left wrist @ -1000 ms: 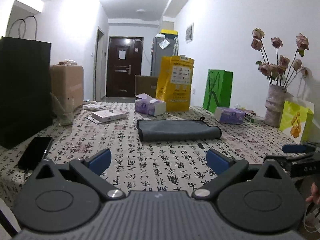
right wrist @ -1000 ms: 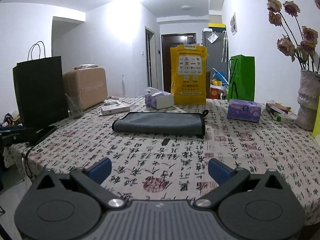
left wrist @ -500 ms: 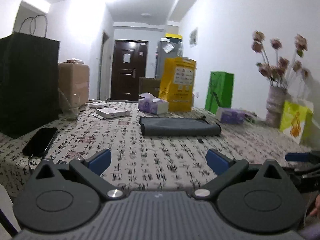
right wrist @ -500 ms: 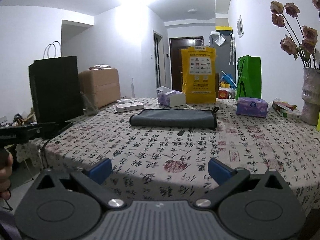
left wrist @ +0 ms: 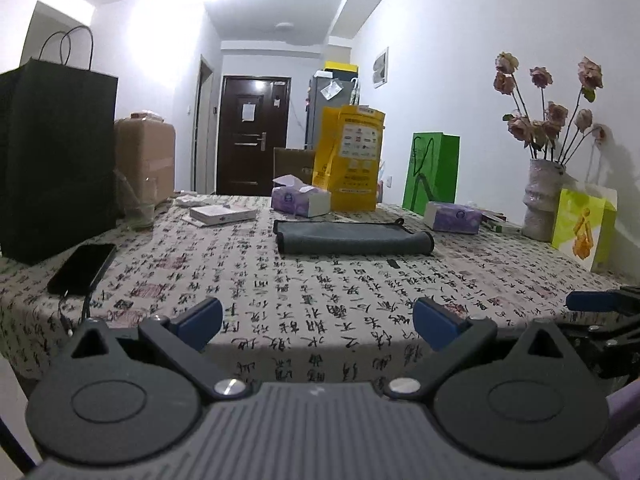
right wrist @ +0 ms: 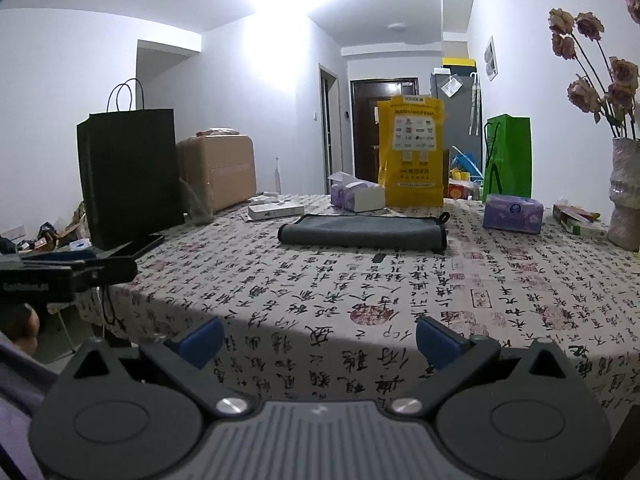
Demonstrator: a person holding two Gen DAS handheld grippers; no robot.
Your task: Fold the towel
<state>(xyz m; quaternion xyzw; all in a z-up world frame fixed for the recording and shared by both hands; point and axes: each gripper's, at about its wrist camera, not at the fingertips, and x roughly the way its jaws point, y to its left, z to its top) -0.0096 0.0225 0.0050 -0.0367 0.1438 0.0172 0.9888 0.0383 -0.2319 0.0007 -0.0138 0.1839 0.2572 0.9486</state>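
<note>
A grey towel (left wrist: 352,237) lies folded into a long flat strip on the table (left wrist: 280,292), which has a cloth printed with black characters. The towel also shows in the right wrist view (right wrist: 362,231). My left gripper (left wrist: 318,322) is open and empty, held at the table's near edge, well short of the towel. My right gripper (right wrist: 320,340) is open and empty, also back at the near edge. The right gripper shows at the right of the left wrist view (left wrist: 600,304); the left gripper shows at the left of the right wrist view (right wrist: 68,268).
A black phone (left wrist: 82,268) and black paper bag (left wrist: 56,160) sit at the left. Tissue boxes (left wrist: 300,200) (left wrist: 452,216), a yellow bag (left wrist: 348,156), a green bag (left wrist: 430,172), a vase of roses (left wrist: 542,200) and a lime bag (left wrist: 582,224) ring the towel.
Both grippers have pulled back from the table and dropped lower, so its near edge now shows. The towel has not moved. Both grippers stay open.
</note>
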